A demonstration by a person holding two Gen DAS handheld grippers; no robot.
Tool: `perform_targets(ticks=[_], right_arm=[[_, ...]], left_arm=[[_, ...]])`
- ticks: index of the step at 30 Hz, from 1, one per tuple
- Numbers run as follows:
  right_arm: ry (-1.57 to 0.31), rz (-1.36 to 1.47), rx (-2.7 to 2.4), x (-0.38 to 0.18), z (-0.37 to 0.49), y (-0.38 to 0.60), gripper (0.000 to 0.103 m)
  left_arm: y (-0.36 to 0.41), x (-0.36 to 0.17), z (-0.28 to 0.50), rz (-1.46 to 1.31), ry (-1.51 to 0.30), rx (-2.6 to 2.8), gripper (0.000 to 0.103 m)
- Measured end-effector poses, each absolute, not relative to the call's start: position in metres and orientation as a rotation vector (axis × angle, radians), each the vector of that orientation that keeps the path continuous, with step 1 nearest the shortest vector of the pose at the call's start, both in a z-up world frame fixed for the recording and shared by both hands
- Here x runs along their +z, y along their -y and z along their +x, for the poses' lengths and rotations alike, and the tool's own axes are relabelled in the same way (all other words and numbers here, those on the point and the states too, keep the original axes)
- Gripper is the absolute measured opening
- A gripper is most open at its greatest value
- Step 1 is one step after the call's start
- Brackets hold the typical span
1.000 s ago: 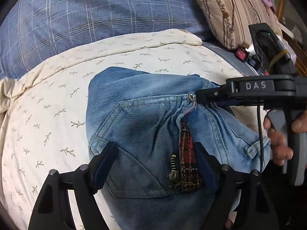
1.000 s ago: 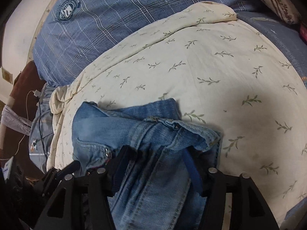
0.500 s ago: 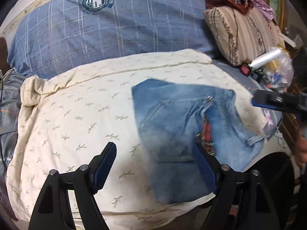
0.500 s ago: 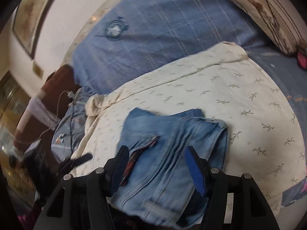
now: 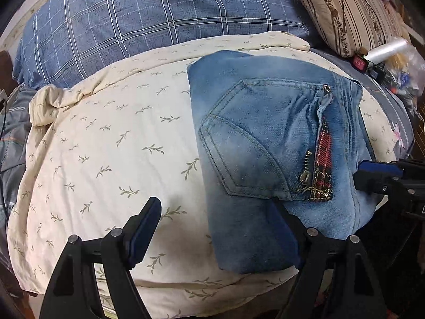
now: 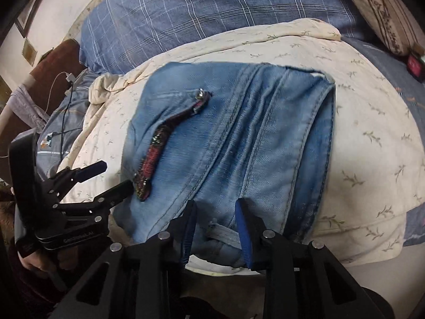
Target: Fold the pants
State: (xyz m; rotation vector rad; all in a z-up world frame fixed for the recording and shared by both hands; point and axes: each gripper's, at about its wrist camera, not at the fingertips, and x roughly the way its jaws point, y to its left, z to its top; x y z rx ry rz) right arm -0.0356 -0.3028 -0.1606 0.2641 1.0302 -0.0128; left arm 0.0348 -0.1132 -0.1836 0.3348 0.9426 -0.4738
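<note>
One second ago both claws were low over the jeans, and the right claw reached across them; now both are drawn back and the pants (image 5: 279, 143) lie alone as a compact folded packet. The left claw (image 5: 215, 228) is released, its jaws wide apart. Its right finger sits over the near corner of the denim, its left finger over bare quilt, and nothing is between them. The right claw (image 6: 216, 226) is also released, with a smaller gap. A belt loop at the waistband lies just in front of that gap, but the pads do not press it. From this I judge that the last fold is finished and the claws have let go; perhaps only a little smoothing remains.

The packet lies on the cream quilt (image 5: 106, 133) of the bed, ahead of the left claw and a little to its right, and directly ahead of the right claw. The denim is thick, faded light blue, with raised double seams, a curved stitched pocket and a metal zipper over a red plaid lining. The folded edges look soft and rounded, not sharp. The quilt is puffy, printed with small leaf twigs. Behind it lies a blue checked pillow (image 5: 159, 18).
</note>
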Motion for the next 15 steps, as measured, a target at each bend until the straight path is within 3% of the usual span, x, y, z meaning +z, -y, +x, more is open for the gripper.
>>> perform_targets(ticks=[15], right_arm=[[-0.849, 0.253, 0.005, -0.088, -0.05, 0.309, 0.038]], left_arm=[[0.112, -0.13, 0.021, 0.351, -0.785, -0.416, 0.083]])
